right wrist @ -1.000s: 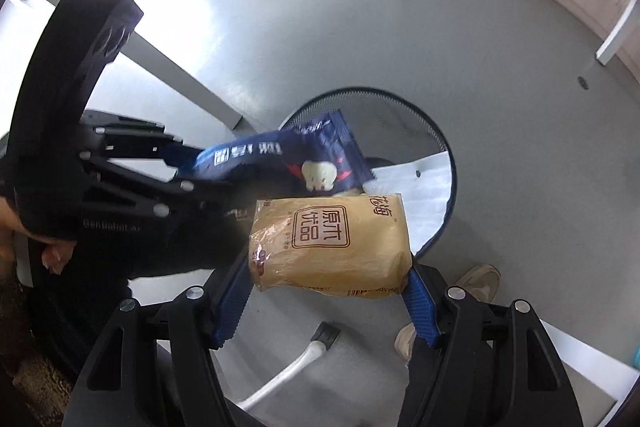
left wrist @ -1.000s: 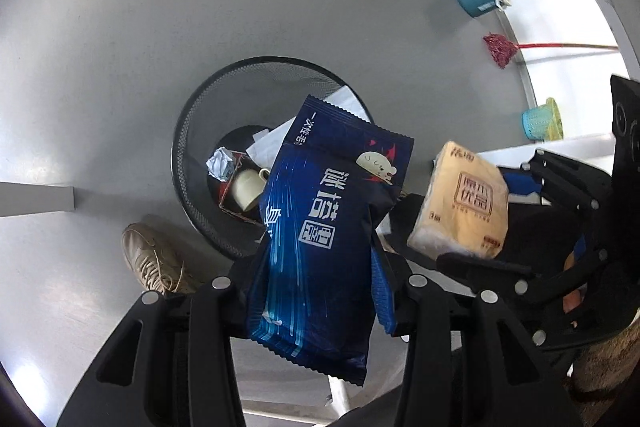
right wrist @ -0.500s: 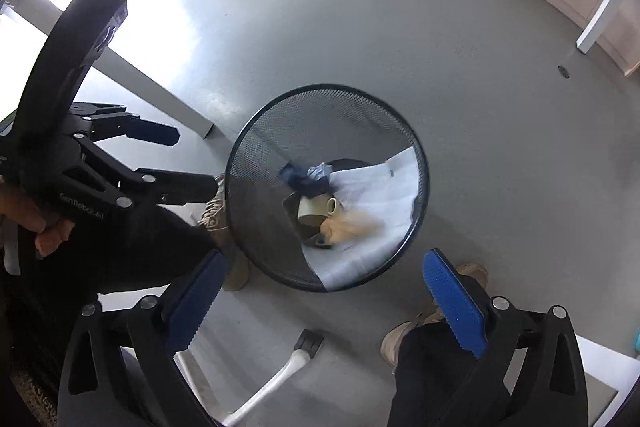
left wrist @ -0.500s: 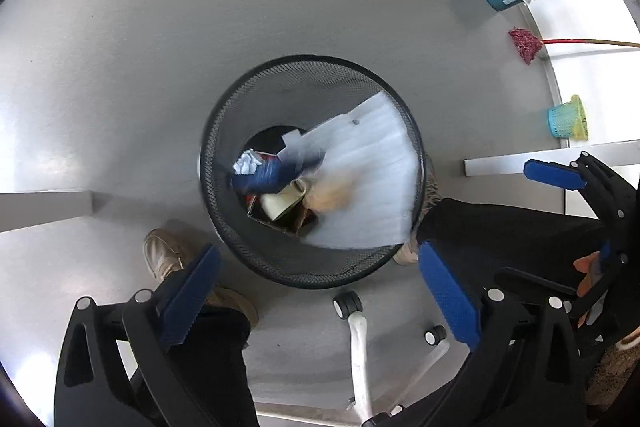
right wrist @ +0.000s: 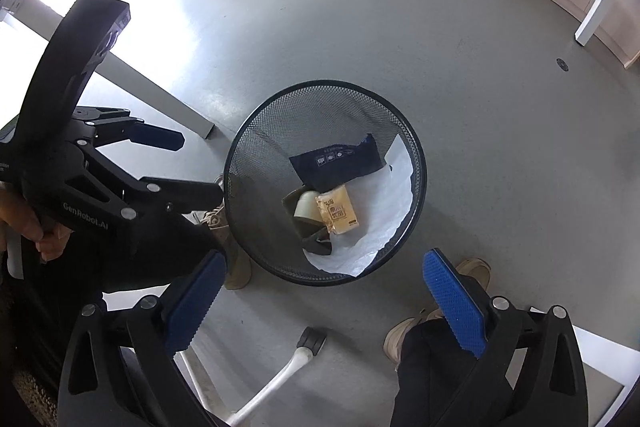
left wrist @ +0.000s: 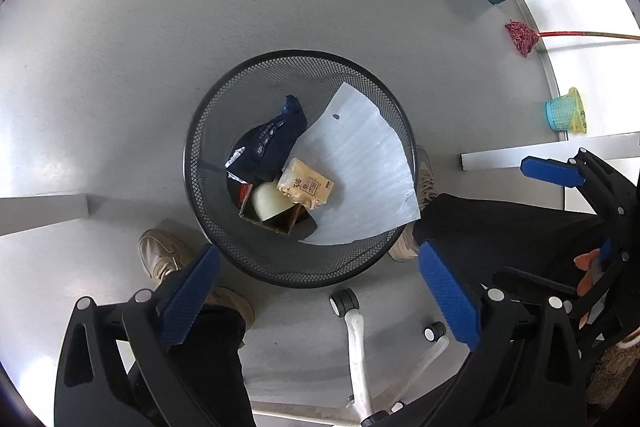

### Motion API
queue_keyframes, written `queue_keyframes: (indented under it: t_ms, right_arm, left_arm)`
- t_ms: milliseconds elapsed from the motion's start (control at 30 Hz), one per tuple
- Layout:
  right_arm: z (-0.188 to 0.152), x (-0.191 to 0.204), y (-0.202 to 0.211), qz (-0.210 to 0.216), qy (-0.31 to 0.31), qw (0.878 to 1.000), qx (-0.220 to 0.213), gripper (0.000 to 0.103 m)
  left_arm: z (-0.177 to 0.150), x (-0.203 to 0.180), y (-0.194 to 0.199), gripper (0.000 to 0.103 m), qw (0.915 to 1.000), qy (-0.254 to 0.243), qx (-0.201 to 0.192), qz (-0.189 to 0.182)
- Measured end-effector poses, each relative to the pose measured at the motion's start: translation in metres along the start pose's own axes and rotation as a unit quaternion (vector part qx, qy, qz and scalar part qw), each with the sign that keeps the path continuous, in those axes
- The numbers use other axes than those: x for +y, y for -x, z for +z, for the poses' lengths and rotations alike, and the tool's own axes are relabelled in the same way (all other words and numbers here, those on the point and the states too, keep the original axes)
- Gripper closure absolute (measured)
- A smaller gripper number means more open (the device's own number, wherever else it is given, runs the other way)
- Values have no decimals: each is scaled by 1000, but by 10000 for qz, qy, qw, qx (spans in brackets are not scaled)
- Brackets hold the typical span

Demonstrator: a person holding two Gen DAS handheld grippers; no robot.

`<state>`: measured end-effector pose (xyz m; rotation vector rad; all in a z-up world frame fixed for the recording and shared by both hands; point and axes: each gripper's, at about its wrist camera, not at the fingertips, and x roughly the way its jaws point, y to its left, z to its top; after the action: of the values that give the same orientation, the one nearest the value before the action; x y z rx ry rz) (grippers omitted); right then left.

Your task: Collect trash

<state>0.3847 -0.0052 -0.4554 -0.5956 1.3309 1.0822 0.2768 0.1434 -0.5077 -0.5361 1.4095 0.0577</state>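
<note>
Blue ribbed pads line the jaws of both tools, and each pair stands spread wide with nothing between. The left gripper (left wrist: 316, 295) and the right gripper (right wrist: 332, 303) both hang above the round black wire-mesh wastebasket (left wrist: 208, 131), which sits on the grey floor (left wrist: 160, 27) between the person's beige shoes.

Inside the basket lie a dark blue crinkled plastic snack bag (left wrist: 270, 143) and, touching its lower edge, a small tan tissue packet (left wrist: 307, 183). Both rest on a white foam sheet (left wrist: 360, 163) that leans up the basket's right wall, beside a pale paper cup (left wrist: 269, 201) in a brown cardboard box (left wrist: 276, 221).

Judging by this, the drop step looks finished: both pieces are in the bin and neither tool holds anything. The next move would call for lifting both tools away and turning to look for more trash; none shows on the floor in either view, so the search must go beyond this patch.
</note>
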Motion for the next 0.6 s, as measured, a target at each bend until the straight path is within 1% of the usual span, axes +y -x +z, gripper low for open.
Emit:
queue_keyframes:
  t_ms: [100, 167, 600]
  right_arm:
    - [1, 1, 1, 13, 32, 10000, 15, 4]
    - [-1, 0, -2, 3, 16, 10000, 13, 4]
    - [-4, 3, -6, -34, 43, 10000, 45, 4]
  left_arm:
    - [-1, -5, -1, 5, 10000, -90, 14, 25]
    - [-1, -5, -1, 5, 9998, -128, -32, 149]
    - [1, -9, -3, 5, 9998, -149, 9, 88]
